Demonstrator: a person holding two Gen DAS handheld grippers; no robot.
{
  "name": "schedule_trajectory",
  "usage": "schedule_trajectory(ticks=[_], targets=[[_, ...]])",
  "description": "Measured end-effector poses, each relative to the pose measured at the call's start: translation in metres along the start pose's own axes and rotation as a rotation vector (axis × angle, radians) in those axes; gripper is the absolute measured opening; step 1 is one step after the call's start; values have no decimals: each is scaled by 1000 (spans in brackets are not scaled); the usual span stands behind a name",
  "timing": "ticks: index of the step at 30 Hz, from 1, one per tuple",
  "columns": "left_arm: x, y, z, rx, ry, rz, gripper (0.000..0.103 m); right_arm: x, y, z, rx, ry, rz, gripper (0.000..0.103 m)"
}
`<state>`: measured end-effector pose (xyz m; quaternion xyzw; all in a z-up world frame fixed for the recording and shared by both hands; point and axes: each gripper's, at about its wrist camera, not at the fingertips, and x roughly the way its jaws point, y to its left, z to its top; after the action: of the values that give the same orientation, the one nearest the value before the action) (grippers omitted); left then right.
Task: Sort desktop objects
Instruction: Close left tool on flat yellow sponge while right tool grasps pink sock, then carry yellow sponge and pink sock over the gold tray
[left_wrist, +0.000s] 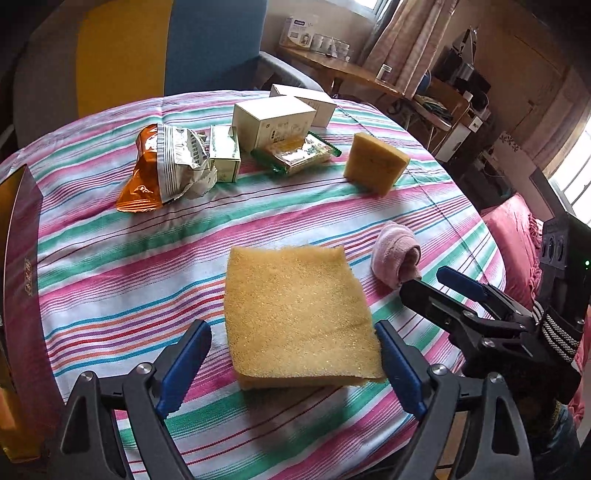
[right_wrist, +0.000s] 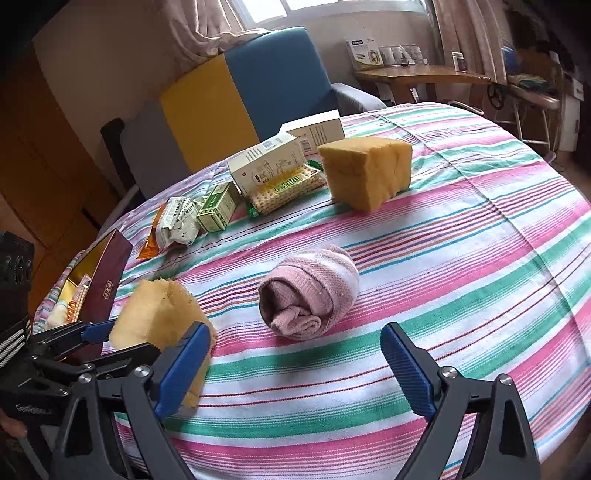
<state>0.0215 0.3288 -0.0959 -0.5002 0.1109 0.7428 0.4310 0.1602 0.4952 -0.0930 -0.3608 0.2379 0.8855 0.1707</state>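
Note:
A flat yellow sponge (left_wrist: 295, 314) lies on the striped tablecloth (left_wrist: 110, 258), its near end between the fingers of my open left gripper (left_wrist: 293, 363); the fingers stand apart from its sides. It also shows in the right wrist view (right_wrist: 159, 317). A rolled pink sock (right_wrist: 310, 291) lies just ahead of my open right gripper (right_wrist: 295, 363), which is empty. The sock also shows in the left wrist view (left_wrist: 397, 258), with the right gripper (left_wrist: 436, 280) beside it. A thick yellow sponge block (left_wrist: 375, 162) stands farther back.
At the back lie an orange snack bag (left_wrist: 159, 170), a small green box (left_wrist: 224, 153), a green cracker pack (left_wrist: 295, 153) and two white boxes (left_wrist: 273, 120). A maroon box (right_wrist: 99, 280) sits at the left edge. A blue and yellow chair (right_wrist: 240, 92) stands behind the table.

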Motion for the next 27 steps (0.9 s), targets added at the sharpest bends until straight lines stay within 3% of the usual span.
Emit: schedule_trajectory(ticks=[7,9,11,14,21,27], targets=[[4,4,3,-21,-4,-30,91,26,9,20,-79,32,-80,99],[8,6,2,-38,15,-39,91,34,8,22,-83,53,-89,90],[10,7,1,-50,23,-48,91,38,8,23,-96,72,-97,73],[10,6,0,-47,20,-61,86,39,7,21,-101,76,-102,63],[-2,0,-7,-2,-26,-39,75,29,14,13,-104,62,-67,60],[-31,13,-15,-34,-100,-47,74,12,34,9,-121,34,-26,60]])
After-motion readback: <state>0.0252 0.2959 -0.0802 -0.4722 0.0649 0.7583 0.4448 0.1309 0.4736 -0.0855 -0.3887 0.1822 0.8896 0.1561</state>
